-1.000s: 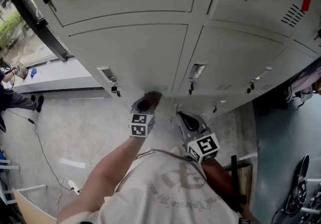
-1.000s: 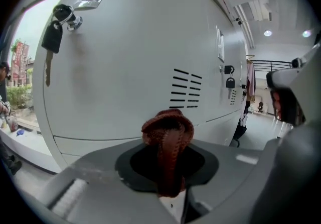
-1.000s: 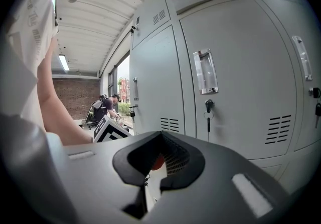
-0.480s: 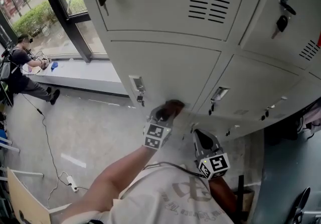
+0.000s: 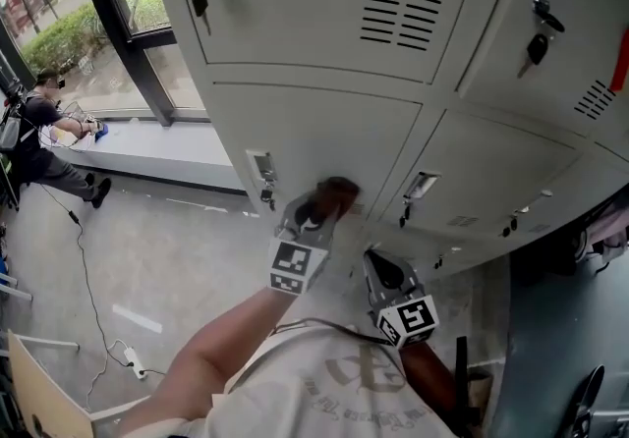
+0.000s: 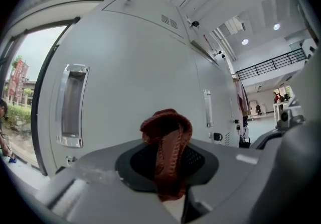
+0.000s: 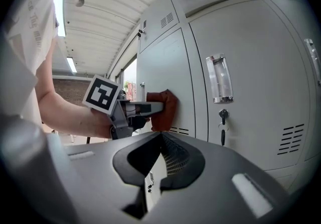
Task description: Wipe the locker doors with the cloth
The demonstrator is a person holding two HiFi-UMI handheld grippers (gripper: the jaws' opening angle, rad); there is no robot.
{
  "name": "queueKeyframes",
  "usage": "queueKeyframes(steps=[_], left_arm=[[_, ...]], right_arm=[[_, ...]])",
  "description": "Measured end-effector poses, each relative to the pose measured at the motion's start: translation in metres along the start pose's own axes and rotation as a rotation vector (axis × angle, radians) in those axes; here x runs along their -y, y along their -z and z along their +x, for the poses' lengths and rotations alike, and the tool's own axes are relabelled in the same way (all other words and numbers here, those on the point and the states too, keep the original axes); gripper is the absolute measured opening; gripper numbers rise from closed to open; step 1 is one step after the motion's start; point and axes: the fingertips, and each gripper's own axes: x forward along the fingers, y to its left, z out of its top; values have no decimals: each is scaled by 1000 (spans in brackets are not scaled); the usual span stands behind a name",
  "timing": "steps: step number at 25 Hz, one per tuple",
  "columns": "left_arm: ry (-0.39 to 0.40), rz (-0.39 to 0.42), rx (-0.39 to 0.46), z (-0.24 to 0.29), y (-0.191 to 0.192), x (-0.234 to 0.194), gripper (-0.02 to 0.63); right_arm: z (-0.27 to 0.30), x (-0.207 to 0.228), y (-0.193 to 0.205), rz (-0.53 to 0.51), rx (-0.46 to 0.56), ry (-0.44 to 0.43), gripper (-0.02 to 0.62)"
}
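Right hand-held gripper: nearest, low in front of the lockers, jaws clenched together on nothing, clear of the cloth.

Left hand-held gripper: further out at arm's length, clenched on the red-brown knit cloth. The cloth is bunched and sticks out past the jaw tips.

The cloth is pressed against a grey locker door, lower right part, just above that door's vent slots.

That door's recessed handle, with a key hanging under it, is at the left edge, well apart from the cloth.

Neighbour door to the right is untouched.

The upper door has louvres and a hanging key.

Far left: a person sits by the window ledge, and a cable lies on the floor.
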Motion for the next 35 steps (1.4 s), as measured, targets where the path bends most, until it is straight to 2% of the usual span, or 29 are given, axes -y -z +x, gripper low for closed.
queueKeyframes(steps=[9, 20, 24, 29, 35], left_arm=[[-59, 28, 96, -8, -72, -4, 89], [-74, 46, 250, -16, -165, -6, 89], [-68, 54, 272, -16, -186, -2, 91], [-81, 87, 340, -18, -214, -2, 91], [-89, 33, 388, -25, -233, -14, 92]], right_arm=[[-1, -3, -5, -2, 17, -18, 8], [-10, -4, -8, -13, 23, -24, 8], [-14, -2, -7, 3, 27, -18, 8], [-19, -7, -6, 3, 23, -24, 8], [-25, -3, -6, 0, 29, -8, 8]])
